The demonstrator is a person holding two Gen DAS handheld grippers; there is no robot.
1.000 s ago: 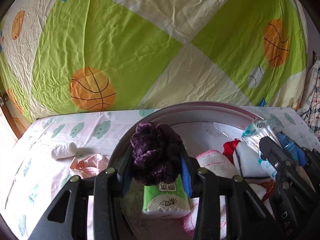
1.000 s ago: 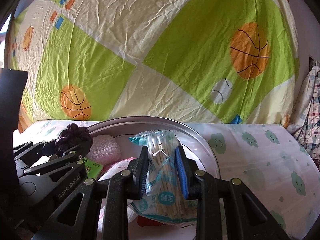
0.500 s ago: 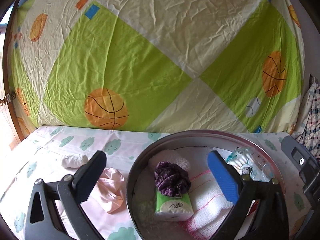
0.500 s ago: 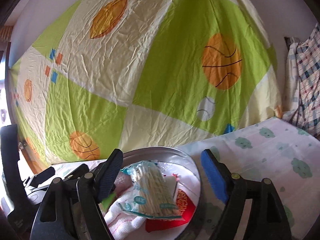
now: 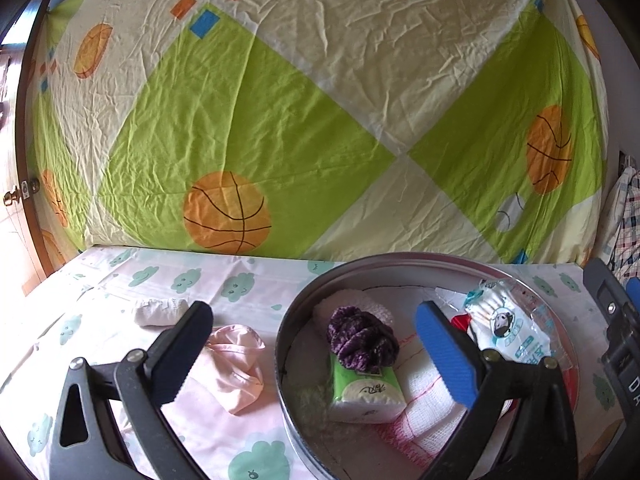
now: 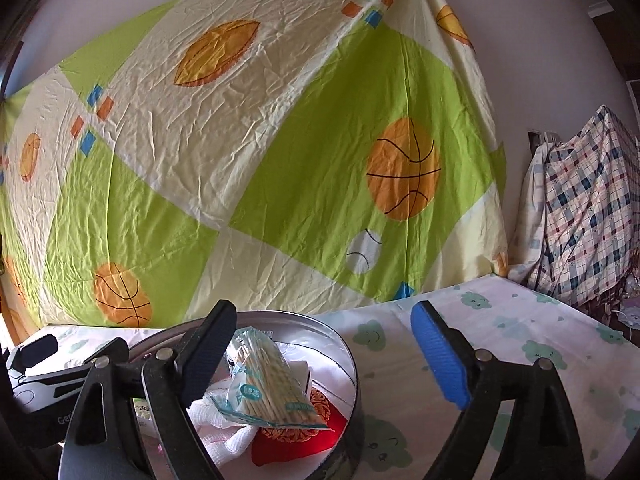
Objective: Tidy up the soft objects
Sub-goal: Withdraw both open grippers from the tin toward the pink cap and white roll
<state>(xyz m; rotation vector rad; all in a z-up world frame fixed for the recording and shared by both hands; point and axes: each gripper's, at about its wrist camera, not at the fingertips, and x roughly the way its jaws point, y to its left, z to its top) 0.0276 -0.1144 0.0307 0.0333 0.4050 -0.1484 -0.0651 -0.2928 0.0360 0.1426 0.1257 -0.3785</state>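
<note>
Round metal tin on cloud-print sheet holds purple knitted scrunchie atop green tissue pack, clear cotton-swab bag at right. Left gripper spread wide, empty. Right gripper opening, nothing pinched. Pink cloth lies left of tin.

My round tin is silver, and in it sit a dark purple scrunchie, a green-and-white tissue pack and a red pouch. Behind hangs my lime-and-cream sheet with orange basketballs; the bedcover is pale with mint clouds.
</note>
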